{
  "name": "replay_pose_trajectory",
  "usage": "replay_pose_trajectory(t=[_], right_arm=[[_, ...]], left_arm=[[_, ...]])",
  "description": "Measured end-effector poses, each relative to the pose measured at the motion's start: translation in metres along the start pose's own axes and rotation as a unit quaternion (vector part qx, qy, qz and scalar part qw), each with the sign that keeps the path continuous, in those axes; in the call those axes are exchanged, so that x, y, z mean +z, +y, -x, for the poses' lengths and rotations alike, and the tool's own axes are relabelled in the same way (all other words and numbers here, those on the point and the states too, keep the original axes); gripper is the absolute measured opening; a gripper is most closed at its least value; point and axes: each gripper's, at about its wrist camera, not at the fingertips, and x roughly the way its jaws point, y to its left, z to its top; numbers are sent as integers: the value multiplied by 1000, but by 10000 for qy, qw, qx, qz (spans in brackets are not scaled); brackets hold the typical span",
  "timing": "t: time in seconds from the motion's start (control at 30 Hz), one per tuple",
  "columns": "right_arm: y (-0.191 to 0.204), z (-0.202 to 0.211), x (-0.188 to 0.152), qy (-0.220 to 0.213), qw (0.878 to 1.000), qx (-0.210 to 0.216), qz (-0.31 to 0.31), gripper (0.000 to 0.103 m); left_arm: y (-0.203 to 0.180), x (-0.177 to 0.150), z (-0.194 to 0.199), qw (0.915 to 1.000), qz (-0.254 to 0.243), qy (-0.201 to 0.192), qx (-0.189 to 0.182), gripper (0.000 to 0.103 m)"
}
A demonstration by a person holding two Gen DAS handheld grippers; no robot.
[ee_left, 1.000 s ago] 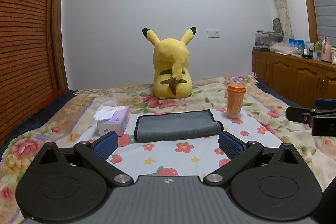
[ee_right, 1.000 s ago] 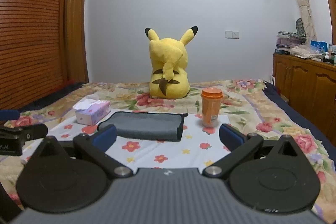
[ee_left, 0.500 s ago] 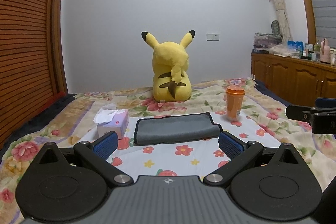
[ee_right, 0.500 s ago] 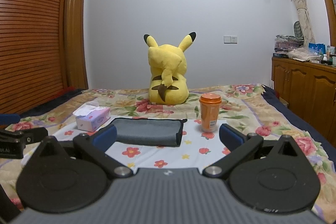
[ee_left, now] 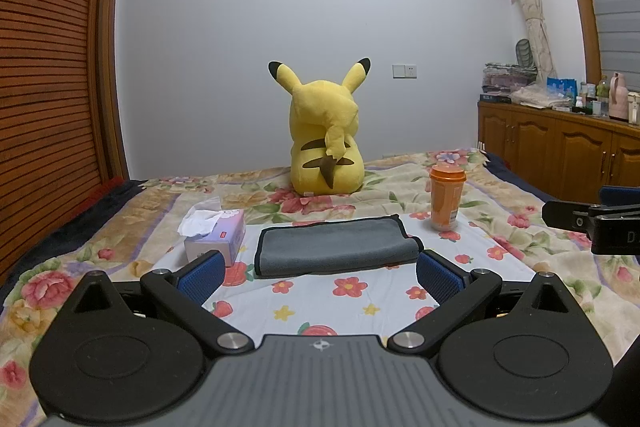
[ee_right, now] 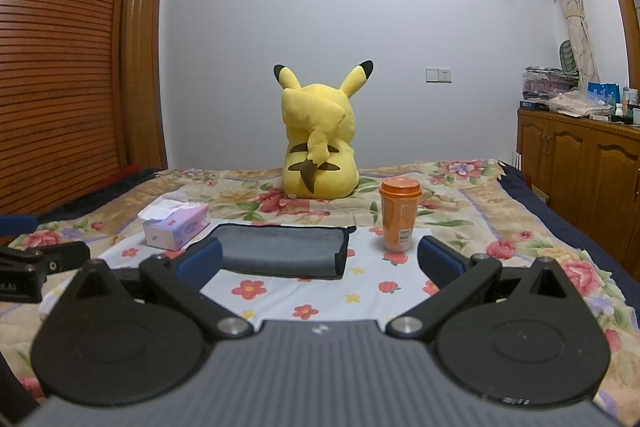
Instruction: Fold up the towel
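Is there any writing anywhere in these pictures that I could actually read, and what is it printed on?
"D": a lone letter, cut off at the frame edge, on the right gripper body.
"LAI": partial letters, cut off by the edge, on the left gripper body.
Tissue box: printing too small to read.
Orange cup: white label too blurred to read.
Towel: no writing visible.

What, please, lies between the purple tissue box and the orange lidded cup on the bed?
The folded grey towel lies between them, seen in both wrist views.
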Motion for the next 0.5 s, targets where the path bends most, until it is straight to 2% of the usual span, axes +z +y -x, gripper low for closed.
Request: replay_pose_trajectory(t=[0.5], right_arm=[[0,0,0,9,10000,-3,19,103]], left_arm=[[-1,0,0,10000,3,-8,0,103]])
